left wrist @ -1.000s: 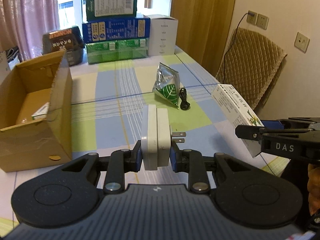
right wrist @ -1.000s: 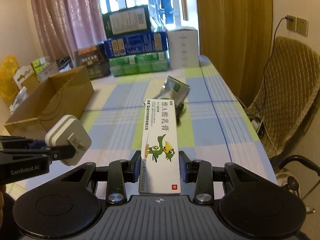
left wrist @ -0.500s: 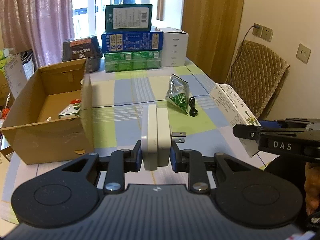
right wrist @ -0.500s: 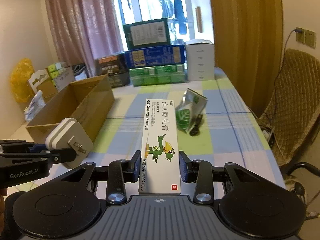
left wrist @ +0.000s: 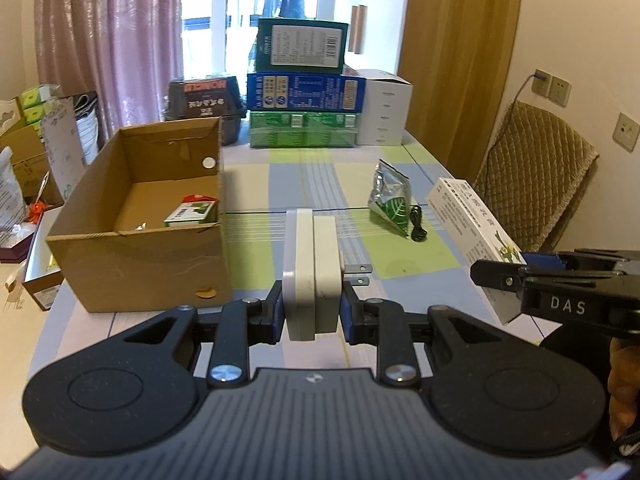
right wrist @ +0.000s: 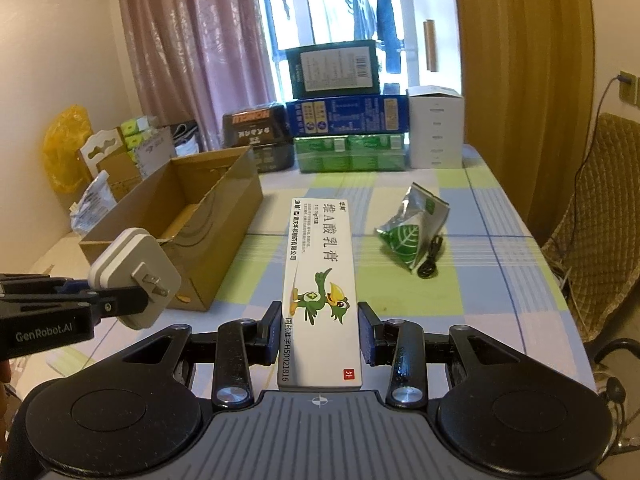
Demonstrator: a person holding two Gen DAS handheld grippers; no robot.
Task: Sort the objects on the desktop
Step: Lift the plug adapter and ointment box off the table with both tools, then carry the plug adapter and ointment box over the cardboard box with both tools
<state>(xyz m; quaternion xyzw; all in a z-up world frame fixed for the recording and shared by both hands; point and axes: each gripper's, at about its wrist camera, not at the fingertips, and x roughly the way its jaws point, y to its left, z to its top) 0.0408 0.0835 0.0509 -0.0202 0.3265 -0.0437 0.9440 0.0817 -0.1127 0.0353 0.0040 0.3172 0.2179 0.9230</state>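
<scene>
A: What are the left tongs (left wrist: 312, 312) pinching?
B: A white plug adapter (left wrist: 310, 272), clamped upright, prongs pointing right, held above the near tabletop (left wrist: 280, 184).
A: And the right tongs (right wrist: 319, 334)?
B: Pressed on a long white ointment box (right wrist: 320, 292) with a green bird printed on it, lying flat between the fingers and pointing far.
A: Farther out?
B: An open cardboard box (left wrist: 144, 256) stands to the left, a small carton (left wrist: 192, 212) inside. To the right lie a silver-green foil pouch (right wrist: 414, 236) and a coiled black cable (right wrist: 430, 260) touching it. Stacked boxes (right wrist: 344, 120) line the far edge.
</scene>
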